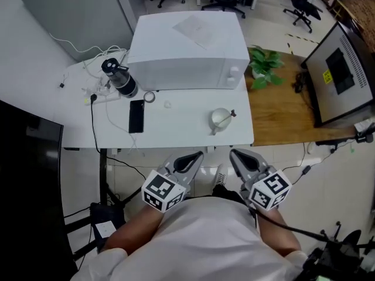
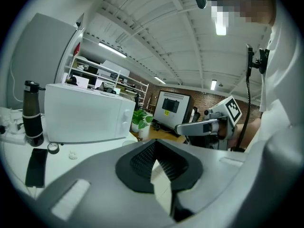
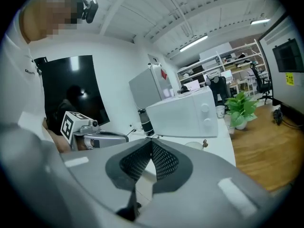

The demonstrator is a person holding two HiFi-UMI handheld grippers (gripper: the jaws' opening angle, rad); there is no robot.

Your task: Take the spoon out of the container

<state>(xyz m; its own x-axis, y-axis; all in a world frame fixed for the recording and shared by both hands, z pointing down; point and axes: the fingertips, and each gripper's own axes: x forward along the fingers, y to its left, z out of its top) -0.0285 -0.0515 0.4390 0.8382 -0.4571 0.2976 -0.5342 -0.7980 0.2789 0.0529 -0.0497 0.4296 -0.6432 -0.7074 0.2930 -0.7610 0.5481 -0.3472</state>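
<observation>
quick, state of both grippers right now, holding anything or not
Left gripper: closed, jaws together at the tips, holding nothing.
Right gripper: closed, jaws together at the tips, holding nothing.

The spoon [image 1: 232,115] is too small to read; part of it seems hidden inside the container [image 1: 212,117].

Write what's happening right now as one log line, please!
stage: spoon not yet taken | left hand-held gripper: shut, empty, near body | right hand-held gripper: shut, empty, near body | spoon: in container
</observation>
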